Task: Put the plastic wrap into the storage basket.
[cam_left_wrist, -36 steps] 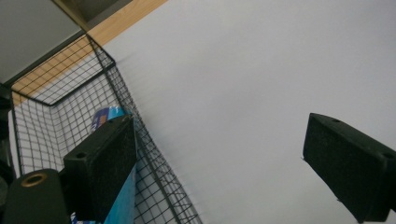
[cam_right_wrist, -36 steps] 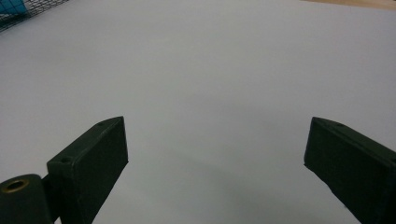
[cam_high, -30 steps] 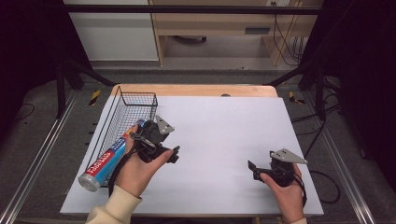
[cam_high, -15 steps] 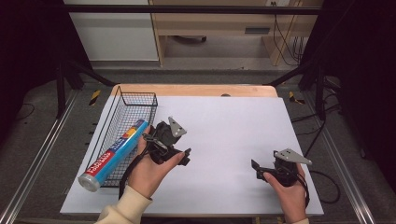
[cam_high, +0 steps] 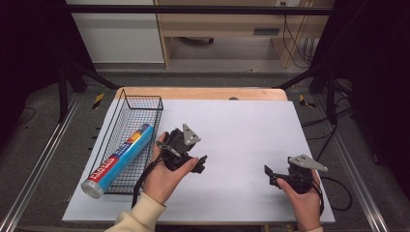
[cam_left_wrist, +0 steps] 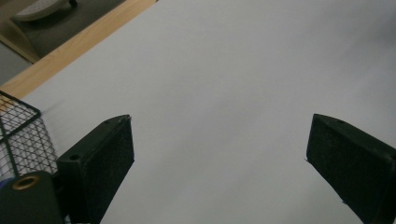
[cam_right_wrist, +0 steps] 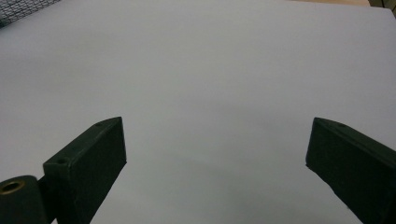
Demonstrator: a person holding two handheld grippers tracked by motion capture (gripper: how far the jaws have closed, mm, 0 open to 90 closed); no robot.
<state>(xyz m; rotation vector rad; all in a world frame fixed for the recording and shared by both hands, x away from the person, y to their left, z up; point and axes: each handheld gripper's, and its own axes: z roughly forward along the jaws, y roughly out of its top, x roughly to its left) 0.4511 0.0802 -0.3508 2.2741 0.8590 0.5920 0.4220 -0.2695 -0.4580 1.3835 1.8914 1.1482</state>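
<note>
A long blue roll box [cam_high: 118, 159] with a red label and a grey end lies slantwise in the black wire basket [cam_high: 140, 99] at the table's left. Its near end sticks out over the basket's near left corner. My left gripper [cam_high: 199, 164] is just right of the basket, over the bare white table. Its jaws have just been opening and stand wide in the left gripper view [cam_left_wrist: 222, 120], with nothing between them. The basket's mesh [cam_left_wrist: 18, 135] shows at that view's left edge. My right gripper [cam_high: 269, 176] hovers near the front right, open and empty [cam_right_wrist: 218, 121].
The white tabletop [cam_high: 251, 125] stretches between and beyond both grippers, with a wooden strip [cam_high: 203, 93] along its far edge. Metal rails and dark floor flank the table. A corner of the basket mesh [cam_right_wrist: 23, 7] shows far off in the right gripper view.
My left gripper has moved right and down, away from the roll and the basket, onto the open table. The roll stays in the basket. The right gripper has barely moved.
</note>
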